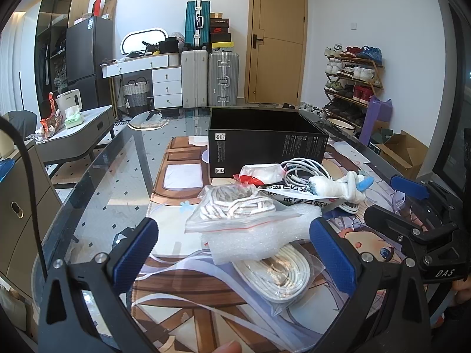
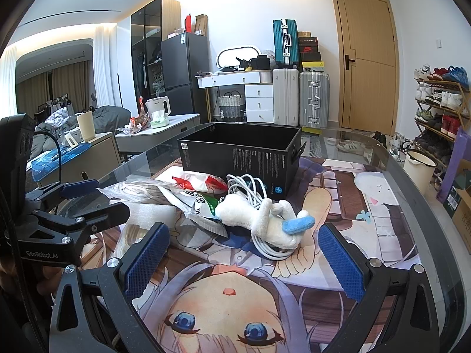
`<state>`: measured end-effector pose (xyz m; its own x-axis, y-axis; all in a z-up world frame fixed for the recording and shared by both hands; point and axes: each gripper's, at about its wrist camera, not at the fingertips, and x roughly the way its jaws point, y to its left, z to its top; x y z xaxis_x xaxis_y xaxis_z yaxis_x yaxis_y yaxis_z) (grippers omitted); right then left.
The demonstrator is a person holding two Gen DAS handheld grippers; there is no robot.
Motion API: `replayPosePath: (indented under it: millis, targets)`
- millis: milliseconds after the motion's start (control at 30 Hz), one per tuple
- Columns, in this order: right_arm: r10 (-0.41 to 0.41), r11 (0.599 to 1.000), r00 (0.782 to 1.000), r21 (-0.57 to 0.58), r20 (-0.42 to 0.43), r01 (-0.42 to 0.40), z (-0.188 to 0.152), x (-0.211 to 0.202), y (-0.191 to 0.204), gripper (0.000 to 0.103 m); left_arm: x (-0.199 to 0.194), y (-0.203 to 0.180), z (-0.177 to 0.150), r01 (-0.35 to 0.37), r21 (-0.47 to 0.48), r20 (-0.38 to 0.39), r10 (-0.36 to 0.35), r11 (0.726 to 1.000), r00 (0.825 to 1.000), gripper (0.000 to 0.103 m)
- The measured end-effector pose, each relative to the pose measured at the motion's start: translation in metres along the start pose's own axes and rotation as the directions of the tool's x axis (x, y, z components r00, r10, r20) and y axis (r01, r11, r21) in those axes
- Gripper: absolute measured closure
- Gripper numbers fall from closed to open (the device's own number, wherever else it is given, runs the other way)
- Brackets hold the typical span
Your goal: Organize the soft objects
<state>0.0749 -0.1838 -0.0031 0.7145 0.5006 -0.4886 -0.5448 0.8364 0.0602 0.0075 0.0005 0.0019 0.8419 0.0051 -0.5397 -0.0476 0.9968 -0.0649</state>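
Two open, empty tools: right gripper (image 2: 241,256) faces the plush toy (image 2: 262,214) lying crosswise on the surface (image 2: 382,235) just ahead; left gripper (image 1: 232,250) faces a bagged cord (image 1: 235,209); black box (image 2: 241,153) stands behind

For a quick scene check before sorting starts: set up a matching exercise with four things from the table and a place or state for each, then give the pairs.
Things:
1. black box
2. plush toy
3. foam sheet
4. left tongs

Places or states:
A. under the zip bag of laces
B. open, holding nothing
C. lying on the white cable
D. behind the pile, top open

Pairs: 1-D, 2-C, 3-A, 4-B
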Motion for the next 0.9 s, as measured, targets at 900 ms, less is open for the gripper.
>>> replayPosePath:
  millis: [900]
  targets:
    - [-0.005,1.0,1.0,-0.003,-0.013,0.005,0.005,0.0031,-0.0059,0.001,-0.0012,0.0017,0.0011,0.025,-0.013,0.043,-0.024,1.0,0.999,0.0]
